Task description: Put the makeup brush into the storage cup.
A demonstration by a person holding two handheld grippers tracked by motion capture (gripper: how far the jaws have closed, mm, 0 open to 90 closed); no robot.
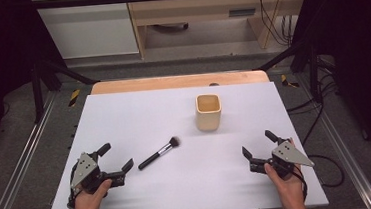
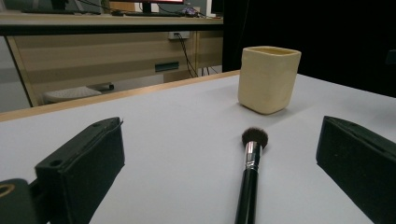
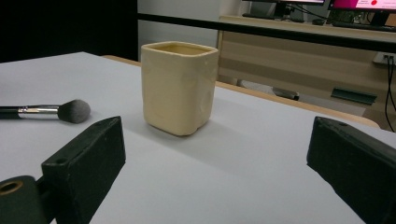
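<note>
The brush (image 1: 159, 152) lies flat just ahead of the left gripper (image 1: 116, 158), whose jaws stand wide apart, holding nothing. The cup (image 1: 208, 112) stands upright beyond it. The right gripper (image 1: 258, 144), likewise wide and empty-jawed, rests near the table's (image 1: 138, 108) right edge, with bare surface between.

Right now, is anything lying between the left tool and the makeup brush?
No. In the high view, bare white table separates the open left tool from the makeup brush.
</note>
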